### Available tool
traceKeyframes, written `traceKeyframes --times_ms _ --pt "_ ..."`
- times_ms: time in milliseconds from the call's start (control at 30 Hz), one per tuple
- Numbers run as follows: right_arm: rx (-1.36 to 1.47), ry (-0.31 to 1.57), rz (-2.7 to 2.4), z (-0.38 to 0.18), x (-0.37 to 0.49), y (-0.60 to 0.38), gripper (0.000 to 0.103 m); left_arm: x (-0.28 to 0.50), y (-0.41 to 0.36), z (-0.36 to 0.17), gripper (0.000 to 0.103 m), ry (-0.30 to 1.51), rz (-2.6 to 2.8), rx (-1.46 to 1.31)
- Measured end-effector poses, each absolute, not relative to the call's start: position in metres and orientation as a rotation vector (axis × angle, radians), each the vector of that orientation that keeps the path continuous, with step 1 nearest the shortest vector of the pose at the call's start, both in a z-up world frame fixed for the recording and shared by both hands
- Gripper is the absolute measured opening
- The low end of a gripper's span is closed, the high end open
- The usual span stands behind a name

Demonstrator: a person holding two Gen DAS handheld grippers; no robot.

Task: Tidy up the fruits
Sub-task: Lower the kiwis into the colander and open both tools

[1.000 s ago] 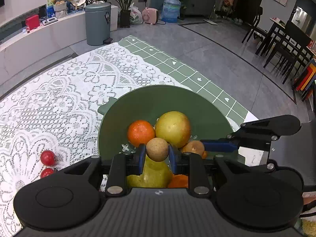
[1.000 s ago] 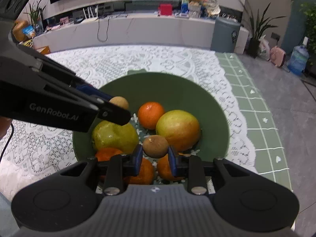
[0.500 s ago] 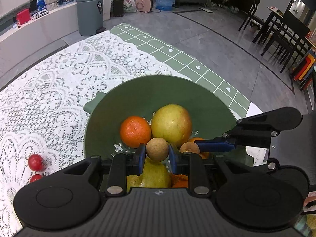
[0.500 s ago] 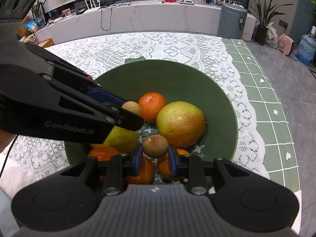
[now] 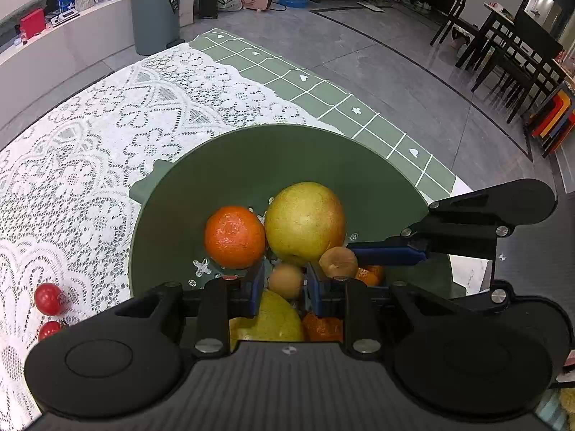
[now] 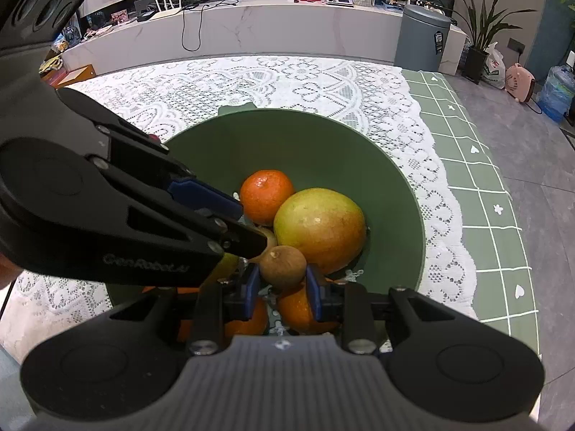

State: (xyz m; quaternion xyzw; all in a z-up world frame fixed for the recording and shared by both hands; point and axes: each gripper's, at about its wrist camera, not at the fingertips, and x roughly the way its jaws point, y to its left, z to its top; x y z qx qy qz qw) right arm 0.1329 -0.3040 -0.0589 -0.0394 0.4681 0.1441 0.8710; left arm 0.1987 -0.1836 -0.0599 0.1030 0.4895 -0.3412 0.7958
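Note:
A green bowl [image 5: 251, 165] [image 6: 323, 136] on the lace cloth holds a tangerine [image 5: 234, 237] [image 6: 266, 195], a big yellow-red mango [image 5: 305, 219] [image 6: 320, 228], a yellow-green pear [image 5: 269, 318] and more oranges [image 6: 298, 305]. My left gripper [image 5: 285, 282] is shut on a small tan round fruit [image 5: 285, 281], low over the bowl. My right gripper [image 6: 282, 274] is shut on a small brown round fruit [image 6: 283, 267] [image 5: 337, 261], close beside the left one, over the bowl's near side.
Two red cherry tomatoes [image 5: 48, 298] lie on the lace cloth left of the bowl. The table's green checked edge [image 5: 323, 100] drops to the floor on the far right. A grey bin [image 5: 156, 12] and a white counter stand beyond.
Both grippers have moved forward and lower into the bowl, each still holding its small fruit. The two held fruits have come closer together.

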Motion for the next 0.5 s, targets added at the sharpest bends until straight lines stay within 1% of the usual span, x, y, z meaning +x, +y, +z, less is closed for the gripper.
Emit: traceKeyframes --times_ms 133,233,300,367,433,500 --pt "-0.087 0.976 0.304 -0.06 0.1323 -0.301 0.025 0.199 -0.1844 -0.0611 0.028 1.052 -0.73 0.217" --pt "-0.09 0.977 0.302 -0.0594 0.1318 -0.2998 0.025 0.1985 -0.184 -0.0605 0.032 1.049 -0.727 0.216" --pt "-0.092 0.977 0.298 -0.0586 0.1312 -0.2998 0.027 0.1978 -0.1835 -0.0595 0.038 1.045 -0.729 0.215" --pt "-0.095 0.972 0.289 -0.0568 0.1302 -0.3002 0.038 0.1968 -0.1825 -0.0575 0.042 1.042 -0.734 0.21" --pt "-0.098 0.966 0.281 -0.0547 0.1284 -0.3004 0.04 0.1957 -0.1809 -0.0554 0.047 1.036 -0.729 0.204" --pt "-0.098 0.96 0.272 -0.0525 0.1266 -0.3009 0.045 0.1946 -0.1795 -0.0532 0.052 1.03 -0.725 0.195"
